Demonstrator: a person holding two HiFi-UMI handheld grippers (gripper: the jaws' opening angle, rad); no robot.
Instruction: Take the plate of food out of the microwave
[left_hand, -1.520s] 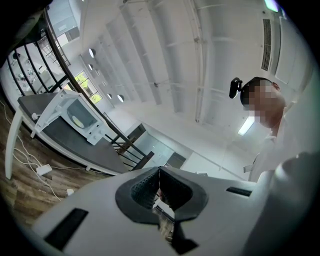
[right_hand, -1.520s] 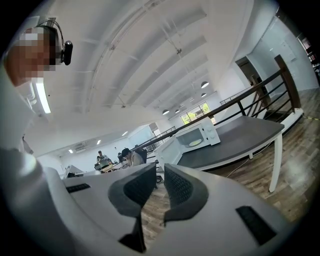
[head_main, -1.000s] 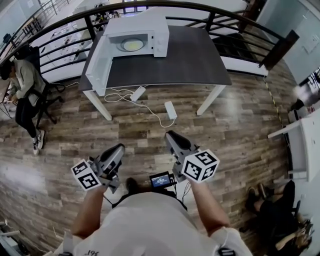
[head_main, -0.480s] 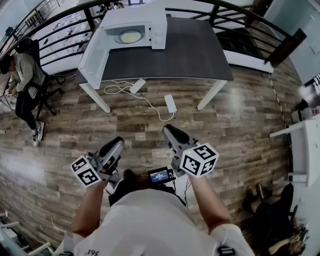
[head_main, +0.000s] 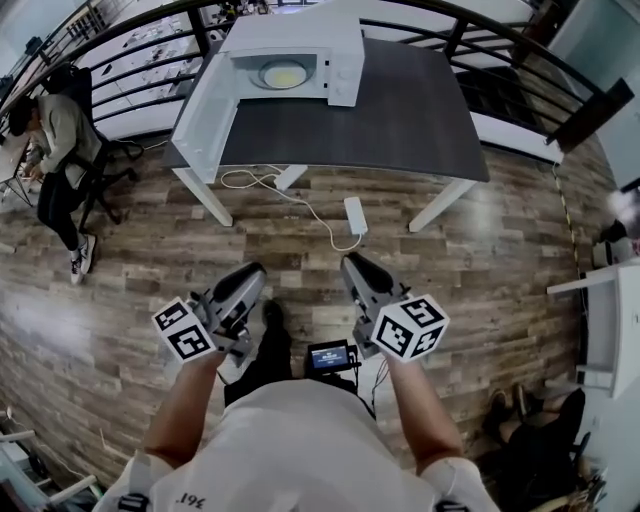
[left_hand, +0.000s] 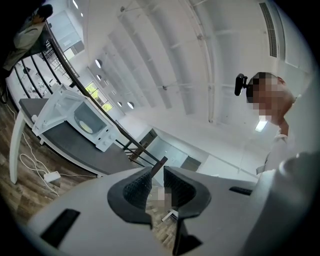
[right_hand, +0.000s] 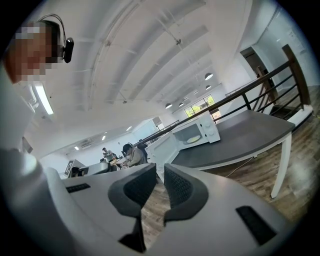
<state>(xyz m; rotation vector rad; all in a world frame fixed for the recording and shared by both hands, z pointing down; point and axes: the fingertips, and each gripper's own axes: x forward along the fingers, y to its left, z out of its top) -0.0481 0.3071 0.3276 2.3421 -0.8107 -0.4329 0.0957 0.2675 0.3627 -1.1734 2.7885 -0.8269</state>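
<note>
A white microwave (head_main: 290, 60) stands at the far left of a dark table (head_main: 400, 110), its door (head_main: 205, 105) swung wide open to the left. Inside lies a plate of yellowish food (head_main: 284, 73). Both grippers hang low over the wooden floor, well short of the table. My left gripper (head_main: 250, 272) and right gripper (head_main: 352, 262) point toward the table, jaws drawn close together with nothing between them. The left gripper view has the microwave (left_hand: 82, 117) far off beyond the left gripper (left_hand: 157, 172). From the right gripper (right_hand: 160, 172) the plate (right_hand: 192, 140) is small and distant.
A white power adapter (head_main: 355, 215) and cable (head_main: 255, 180) lie on the floor by the table legs. A black railing (head_main: 130, 60) runs behind the table. A person (head_main: 55, 140) sits on a chair at the left. A white desk (head_main: 610, 310) stands at the right.
The table and microwave have shifted to the right in the head view as the person moves. Both grippers stay low in front of the body, jaws unchanged.
</note>
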